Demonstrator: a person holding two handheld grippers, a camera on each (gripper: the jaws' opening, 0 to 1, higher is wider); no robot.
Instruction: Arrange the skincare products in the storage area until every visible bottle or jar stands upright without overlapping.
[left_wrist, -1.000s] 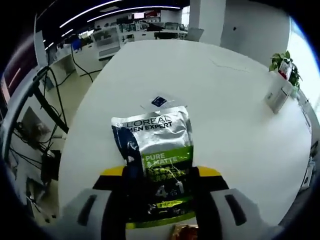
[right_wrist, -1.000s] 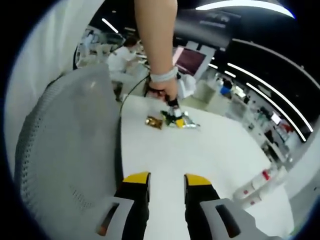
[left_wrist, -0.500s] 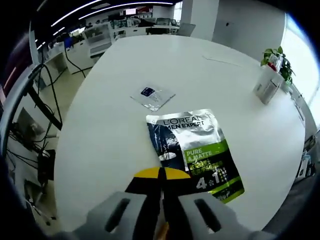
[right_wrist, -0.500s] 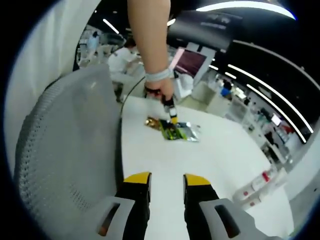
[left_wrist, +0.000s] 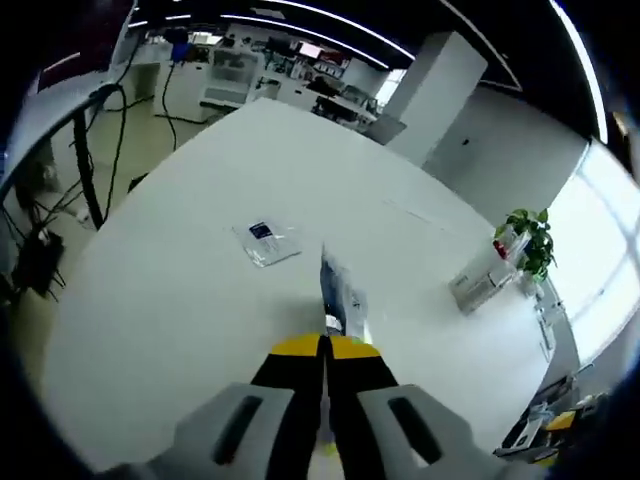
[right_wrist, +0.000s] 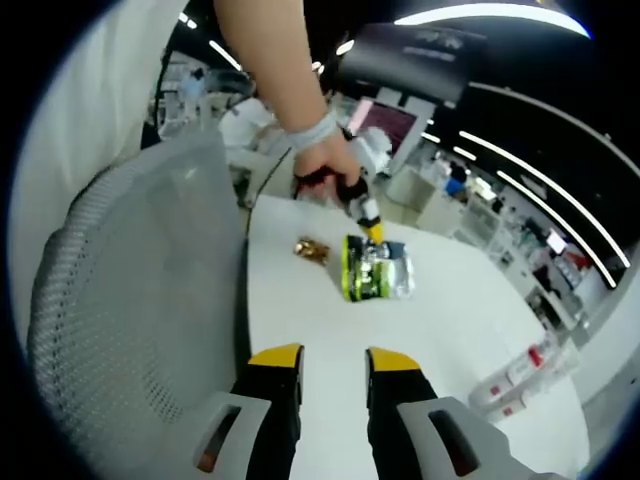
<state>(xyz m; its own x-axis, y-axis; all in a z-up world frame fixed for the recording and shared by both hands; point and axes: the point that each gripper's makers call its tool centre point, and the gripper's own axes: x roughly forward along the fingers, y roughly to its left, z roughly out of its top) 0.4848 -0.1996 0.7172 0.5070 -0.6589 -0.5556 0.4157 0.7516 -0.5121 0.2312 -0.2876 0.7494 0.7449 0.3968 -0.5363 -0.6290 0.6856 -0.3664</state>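
My left gripper (left_wrist: 325, 348) is shut on the lower edge of a silver and green L'Oreal pouch (left_wrist: 337, 296). The pouch is lifted off the white table (left_wrist: 180, 300) and shows edge-on in the left gripper view. In the right gripper view the same pouch (right_wrist: 377, 270) hangs from the left gripper (right_wrist: 371, 231), which a hand holds above the table's far end. My right gripper (right_wrist: 333, 366) stands open over the near part of the table, with nothing between its jaws. White bottles with red caps (right_wrist: 522, 378) lie at the right.
A small flat sachet (left_wrist: 266, 240) lies on the table beyond the pouch. A little gold-brown packet (right_wrist: 312, 248) lies left of the lifted pouch. A grey mesh chair back (right_wrist: 130, 300) stands close on the left. A potted plant (left_wrist: 527, 234) and a white box (left_wrist: 480, 284) sit far right.
The left gripper shut on the pouch's edge, then lifted it off the table, turning it edge-on. The right gripper has stayed open and still.
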